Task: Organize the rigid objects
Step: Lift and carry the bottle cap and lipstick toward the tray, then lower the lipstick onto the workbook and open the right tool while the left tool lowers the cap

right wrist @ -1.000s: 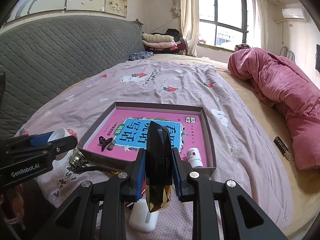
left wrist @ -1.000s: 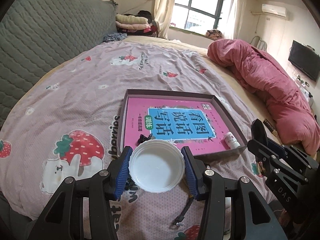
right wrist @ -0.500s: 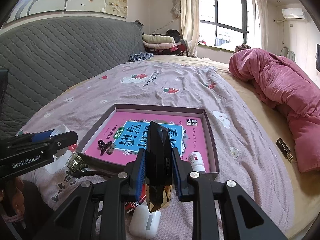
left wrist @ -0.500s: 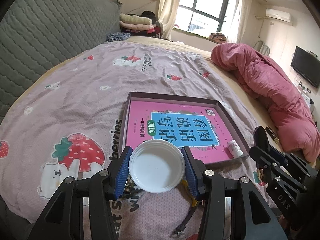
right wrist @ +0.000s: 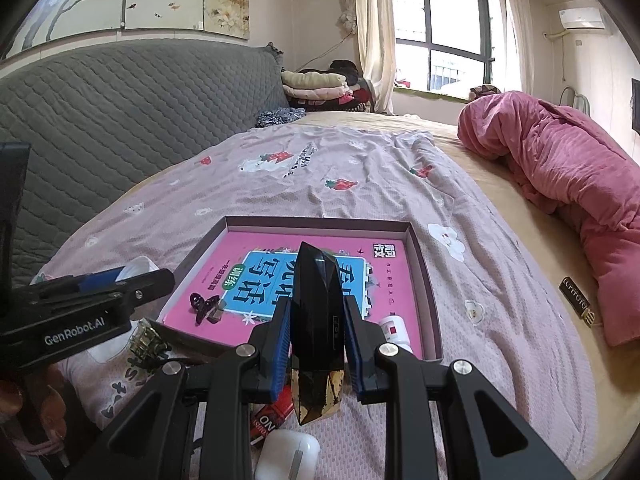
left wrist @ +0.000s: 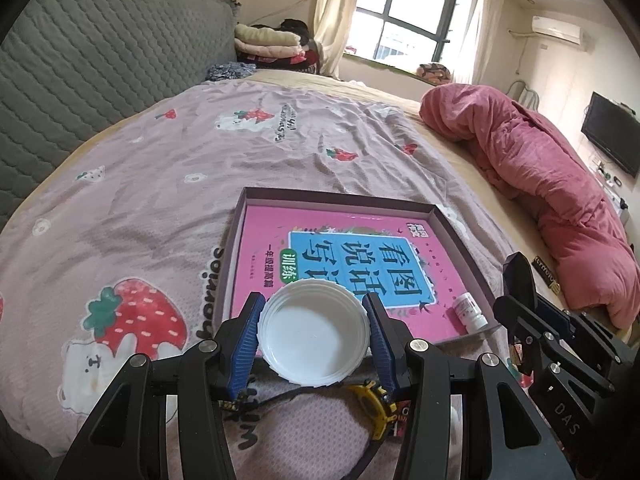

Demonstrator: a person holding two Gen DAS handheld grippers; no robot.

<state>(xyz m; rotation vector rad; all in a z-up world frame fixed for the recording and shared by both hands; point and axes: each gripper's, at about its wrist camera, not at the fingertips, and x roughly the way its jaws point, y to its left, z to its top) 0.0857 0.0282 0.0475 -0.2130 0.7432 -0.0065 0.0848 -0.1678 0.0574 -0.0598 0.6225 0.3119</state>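
Note:
My left gripper (left wrist: 314,336) is shut on a round white plastic lid (left wrist: 314,338), held above the near edge of a shallow purple box (left wrist: 340,196) that lies on the bed. A pink book (left wrist: 340,248) fills the box, with a small white bottle (left wrist: 470,312) in its near right corner. My right gripper (right wrist: 316,340) is shut on a black faceted bottle with a gold base (right wrist: 318,320), over the box's near edge (right wrist: 320,222). A black butterfly clip (right wrist: 206,306) lies on the book. The left gripper also shows in the right wrist view (right wrist: 100,292).
Loose items lie on the strawberry bedsheet (left wrist: 180,160) near me: a yellow watch (left wrist: 372,404), a white earbud case (right wrist: 288,458), a red pack (right wrist: 272,416), a metal hair clip (right wrist: 146,338). A pink blanket (right wrist: 560,172) lies at right, a grey headboard (right wrist: 120,92) at left.
Both grippers moved forward toward the box with their loads still held. The lid now overlaps the box's near edge. The black bottle sits further over the book.

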